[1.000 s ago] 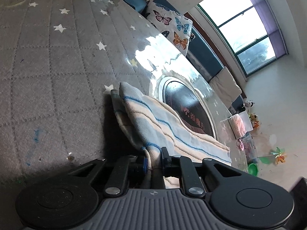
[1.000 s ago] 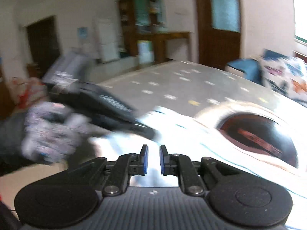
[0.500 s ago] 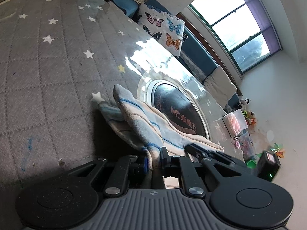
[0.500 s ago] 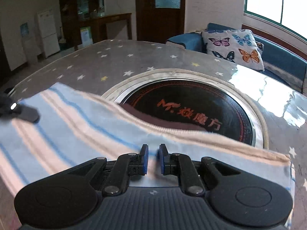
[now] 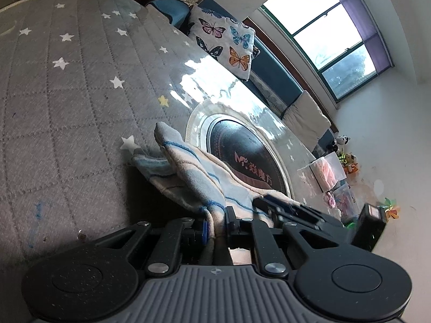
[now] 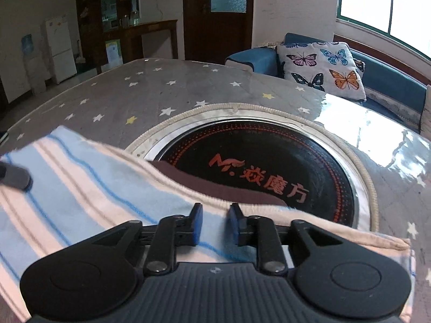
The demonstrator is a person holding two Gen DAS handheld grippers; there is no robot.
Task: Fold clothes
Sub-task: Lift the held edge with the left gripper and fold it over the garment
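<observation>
A blue and cream striped cloth (image 5: pixel 194 177) lies partly folded on the grey star-patterned table cover (image 5: pixel 67 107), its far edge overlapping a round black hob (image 6: pixel 264 167). My left gripper (image 5: pixel 216 223) is shut on a bunched edge of the cloth, which rises between its pads. The same cloth (image 6: pixel 80 188) spreads flat under my right gripper (image 6: pixel 214 215), whose jaws are opening over the cloth's cream hem, and the pads are not pressing on it. One left fingertip (image 6: pixel 14 179) rests on the cloth at the left edge of the right wrist view.
A butterfly cushion (image 6: pixel 320 67) leans on a blue sofa (image 6: pixel 390 86) behind the table. A clear box with pink items (image 5: pixel 323 172) stands at the table's far right end. A fridge (image 6: pixel 59 51) and a dark door (image 6: pixel 218 16) are across the room.
My right gripper swung in from the left and came down over the cloth, then its jaws parted. My left gripper kept its hold on the cloth's edge and hardly moved.
</observation>
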